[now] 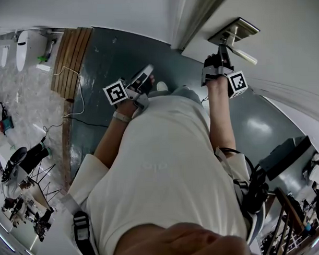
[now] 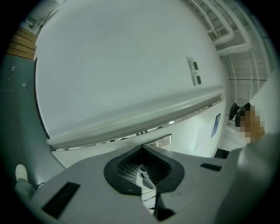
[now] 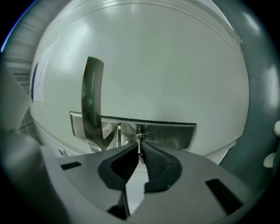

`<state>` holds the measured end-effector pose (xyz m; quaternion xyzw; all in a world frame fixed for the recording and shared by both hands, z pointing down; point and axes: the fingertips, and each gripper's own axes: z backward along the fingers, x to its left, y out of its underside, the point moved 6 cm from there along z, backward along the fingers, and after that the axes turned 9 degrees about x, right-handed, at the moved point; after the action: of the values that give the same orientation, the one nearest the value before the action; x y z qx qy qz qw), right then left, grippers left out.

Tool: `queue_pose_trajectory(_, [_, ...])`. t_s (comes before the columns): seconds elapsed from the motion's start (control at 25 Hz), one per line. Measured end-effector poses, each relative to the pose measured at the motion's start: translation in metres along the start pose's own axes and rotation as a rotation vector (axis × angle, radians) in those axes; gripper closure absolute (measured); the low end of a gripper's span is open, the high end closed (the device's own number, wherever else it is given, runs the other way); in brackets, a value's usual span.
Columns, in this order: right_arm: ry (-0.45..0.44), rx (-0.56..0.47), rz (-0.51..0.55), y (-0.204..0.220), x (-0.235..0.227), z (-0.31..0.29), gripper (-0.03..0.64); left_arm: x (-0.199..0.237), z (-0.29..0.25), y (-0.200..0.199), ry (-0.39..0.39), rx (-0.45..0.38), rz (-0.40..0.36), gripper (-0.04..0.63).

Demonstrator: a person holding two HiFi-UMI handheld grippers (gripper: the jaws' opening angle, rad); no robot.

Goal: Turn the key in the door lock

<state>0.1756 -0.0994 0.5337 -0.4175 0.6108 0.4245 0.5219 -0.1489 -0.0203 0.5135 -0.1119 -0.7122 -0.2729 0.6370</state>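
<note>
A brushed-metal lock plate point(image 3: 175, 133) with a lever handle point(image 3: 92, 100) sits on the white door point(image 3: 166, 65). A small key point(image 3: 140, 148) with a wire ring sticks out of the plate. My right gripper point(image 3: 141, 152) points straight at it, its black ribbed pads pinched on the key. From the head view the right gripper point(image 1: 221, 58) sits against the lock plate point(image 1: 238, 28), just under the handle point(image 1: 246, 54). My left gripper point(image 1: 143, 78) is held away to the left, over the floor. Its jaws point(image 2: 141, 151) meet at the tips with nothing between them.
The door frame point(image 1: 189, 18) runs along the top, beside the dark grey floor point(image 1: 110, 53). A wooden slatted strip point(image 1: 71, 59) and a loose cable point(image 1: 81, 101) lie at the left. Stands and gear point(image 1: 26, 186) crowd the lower left, more equipment point(image 1: 291, 156) the lower right.
</note>
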Motion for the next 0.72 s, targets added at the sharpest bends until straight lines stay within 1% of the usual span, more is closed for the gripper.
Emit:
queue_pose_trajectory(0.12, [-0.025, -0.008, -0.1, 0.003, 0.001, 0.001, 0.577, 0.001, 0.0, 0.0, 0.001, -0.003, 0.007, 0.588])
queue_pose_trajectory(0.28, [-0.087, -0.026, -0.256, 0.003, -0.005, 0.001, 0.577, 0.001, -0.001, 0.001, 0.003, 0.0, 0.008, 0.588])
queue_pose_trajectory(0.4, [-0.125, -0.033, -0.352, 0.006, -0.008, -0.001, 0.577, 0.001, -0.001, 0.0, 0.007, 0.003, 0.008, 0.588])
queue_pose_trajectory(0.52, [-0.142, -0.03, -0.385, 0.007, -0.009, -0.001, 0.577, 0.002, 0.0, -0.002, 0.008, 0.0, 0.017, 0.588])
queue_pose_trajectory(0.72, [-0.148, -0.025, -0.369, 0.007, -0.01, -0.001, 0.577, 0.003, 0.0, -0.002, 0.007, -0.005, 0.018, 0.588])
